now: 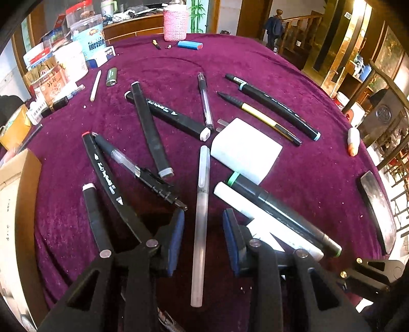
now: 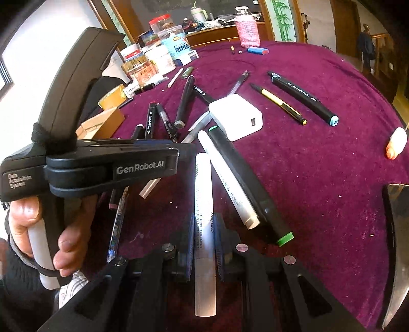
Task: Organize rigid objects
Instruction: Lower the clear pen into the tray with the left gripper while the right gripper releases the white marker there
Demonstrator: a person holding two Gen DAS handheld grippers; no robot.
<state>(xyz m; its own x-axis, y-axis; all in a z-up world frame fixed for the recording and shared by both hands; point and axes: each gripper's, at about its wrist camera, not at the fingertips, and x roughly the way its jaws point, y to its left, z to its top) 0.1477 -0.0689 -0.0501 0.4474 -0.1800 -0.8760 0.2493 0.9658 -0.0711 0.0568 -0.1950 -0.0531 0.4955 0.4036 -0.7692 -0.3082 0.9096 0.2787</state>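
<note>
Several pens and markers lie scattered on a purple tablecloth (image 1: 306,178). My left gripper (image 1: 203,237) is open, its blue pads on either side of a frosted white pen (image 1: 202,217) that lies on the cloth between them. My right gripper (image 2: 204,237) is shut on a white marker (image 2: 203,204), which points away from me. The left gripper's body (image 2: 107,163) shows in the right wrist view. A white charger block (image 1: 245,150) sits mid-table, also in the right wrist view (image 2: 236,116). A white marker (image 2: 227,181) and a green-capped black marker (image 2: 250,184) lie beside it.
Jars, boxes and a pink knitted cup (image 1: 175,23) crowd the far left of the table. A cardboard box (image 1: 15,204) sits at the left edge. A dark phone (image 1: 378,212) lies at the right edge. An orange-tipped white object (image 1: 353,141) lies far right.
</note>
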